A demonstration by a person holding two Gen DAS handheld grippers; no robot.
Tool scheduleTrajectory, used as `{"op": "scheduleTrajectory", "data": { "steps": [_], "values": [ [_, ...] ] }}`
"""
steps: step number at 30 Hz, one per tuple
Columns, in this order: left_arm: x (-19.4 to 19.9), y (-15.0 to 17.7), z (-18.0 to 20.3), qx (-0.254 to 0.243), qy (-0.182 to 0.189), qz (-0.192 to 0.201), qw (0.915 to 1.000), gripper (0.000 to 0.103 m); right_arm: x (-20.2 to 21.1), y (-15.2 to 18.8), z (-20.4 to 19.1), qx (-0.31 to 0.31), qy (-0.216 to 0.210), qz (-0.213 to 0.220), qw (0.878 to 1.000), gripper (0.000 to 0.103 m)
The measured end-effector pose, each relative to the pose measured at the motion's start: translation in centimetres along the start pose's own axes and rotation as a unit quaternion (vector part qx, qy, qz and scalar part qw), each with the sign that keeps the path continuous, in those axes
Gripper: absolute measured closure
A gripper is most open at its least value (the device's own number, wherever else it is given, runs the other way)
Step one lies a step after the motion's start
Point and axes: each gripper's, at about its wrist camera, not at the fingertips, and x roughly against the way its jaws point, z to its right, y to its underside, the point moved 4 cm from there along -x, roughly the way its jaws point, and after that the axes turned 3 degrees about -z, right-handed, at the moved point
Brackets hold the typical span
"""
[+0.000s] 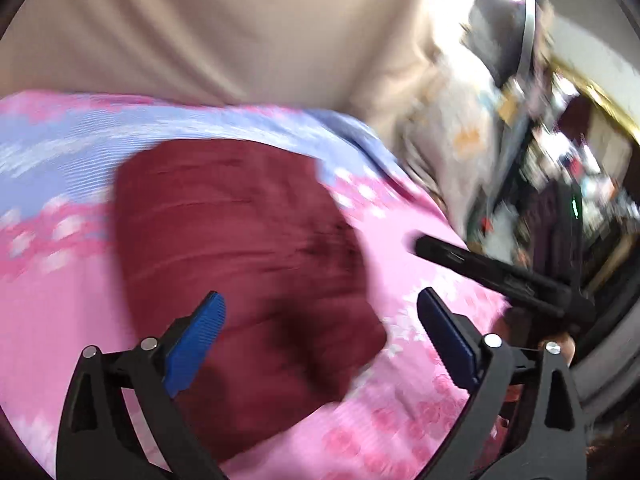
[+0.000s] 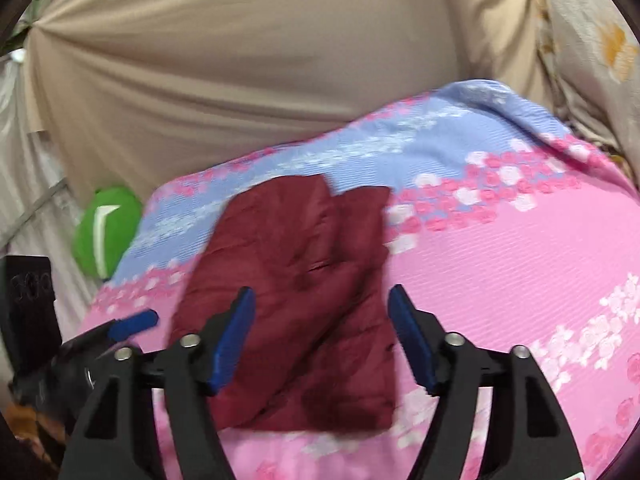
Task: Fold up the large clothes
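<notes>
Maroon garment [image 2: 304,304] lies folded into a thick rectangle on the bed [image 2: 520,248], over its pink and blue flowered cover, and I judge it soft, light and somewhat puffy, with a smooth shell that could slide on itself when lifted. It will sag and open if I take one layer only, so I would pinch through all layers at a folded edge or a corner, one side for each hand. My left gripper [image 1: 320,344] hangs above the near part of the bundle with its blue pads spread wide and nothing between them. My right gripper [image 2: 322,340] is likewise released, jaws apart, poised over the near edge of the garment without touching it. From the left wrist view, the right gripper's dark finger shows off to the right, clear of the cloth.
</notes>
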Motion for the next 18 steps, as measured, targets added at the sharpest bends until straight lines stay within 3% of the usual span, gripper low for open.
{"op": "scheduleTrajectory", "data": {
  "steps": [4, 6, 8, 9, 10, 11, 14, 18],
  "values": [
    [2.0, 2.6, -5.4, 0.067, -0.082, -0.008, 0.9944, 0.008, -1.8, 1.8, -2.5, -0.006, -0.056, -0.025, 0.998, 0.023],
    [1.2, 3.8, -6.3, 0.090, -0.093, -0.027, 0.9912, 0.008, -3.2, 2.5, -3.8, 0.006, -0.053, -0.044, 0.998, 0.022],
    [0.0, 4.3, -6.1, 0.091, -0.088, -0.035, 0.9914, 0.008, -4.4, 3.1, -4.5, 0.020, -0.023, -0.051, 0.998, 0.024],
    [-0.8, 4.4, -5.5, 0.079, -0.093, -0.040, 0.9917, 0.008, -4.4, 3.2, -4.8, 0.028, -0.003, -0.047, 0.999, 0.032],
    [-1.5, 4.5, -5.0, 0.064, -0.100, -0.042, 0.9920, 0.009, -4.6, 3.3, -4.5, 0.035, 0.026, -0.039, 0.998, 0.070],
    [-2.1, 4.4, -4.7, 0.054, -0.109, -0.045, 0.9915, 0.009, -4.8, 3.4, -4.1, 0.035, 0.040, -0.042, 0.998, 0.088],
    [-4.2, 4.9, -4.3, 0.026, -0.135, -0.064, 0.9884, 0.017, -4.5, 3.9, -0.2, -0.047, 0.021, -0.044, 0.998, 0.093],
    [-6.6, 6.1, -4.6, 0.031, -0.128, -0.101, 0.9861, 0.017, -5.9, 6.9, 4.9, -0.147, -0.013, -0.078, 0.986, 0.092]
  ]
}}
